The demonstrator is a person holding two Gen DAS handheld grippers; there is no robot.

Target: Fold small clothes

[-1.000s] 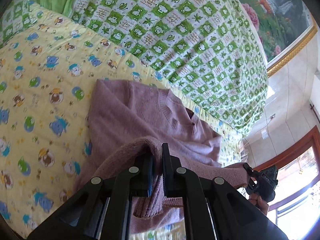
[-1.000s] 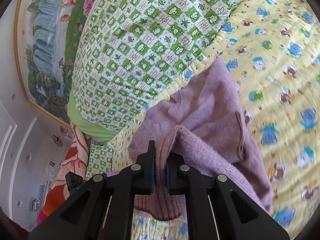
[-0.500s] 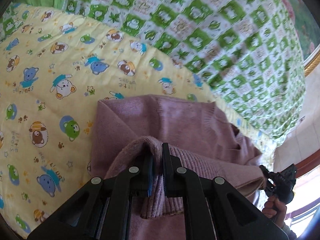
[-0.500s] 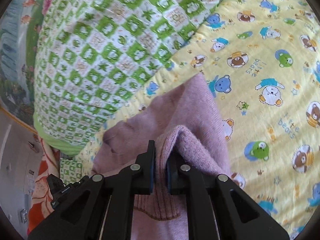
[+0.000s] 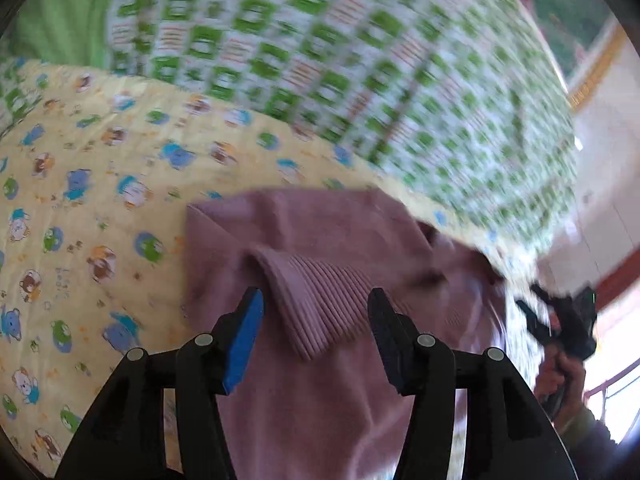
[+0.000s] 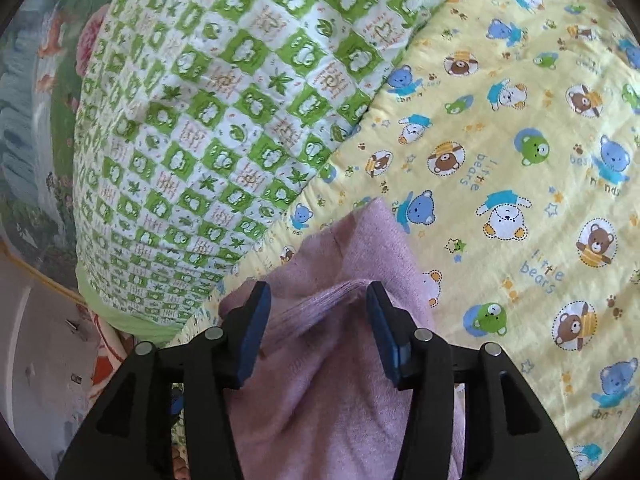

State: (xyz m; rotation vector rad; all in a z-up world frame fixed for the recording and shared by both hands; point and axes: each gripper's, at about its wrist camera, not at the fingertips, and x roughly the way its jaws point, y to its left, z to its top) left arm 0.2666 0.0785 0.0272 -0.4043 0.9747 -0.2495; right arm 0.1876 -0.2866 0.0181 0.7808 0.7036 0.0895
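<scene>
A small mauve knit sweater (image 5: 320, 248) lies folded over on the yellow bear-print sheet (image 5: 80, 208). Its ribbed hem (image 5: 316, 300) rests between the open fingers of my left gripper (image 5: 314, 304), loose and not held. In the right wrist view the same sweater (image 6: 360, 248) lies under my right gripper (image 6: 318, 300), which is open with the hem edge (image 6: 316, 304) lying between its fingers. The right gripper also shows at the right edge of the left wrist view (image 5: 560, 320), blurred.
A green-and-white checked quilt (image 5: 320, 40) is bunched along the far side of the bed; it also shows in the right wrist view (image 6: 200, 120). A landscape painting (image 6: 32, 80) hangs on the wall behind. The yellow sheet (image 6: 520, 160) stretches to the right.
Both grippers were shut on the sweater's hem and carried it forward over the body. Now both have opened and the hem lies released on the sweater.
</scene>
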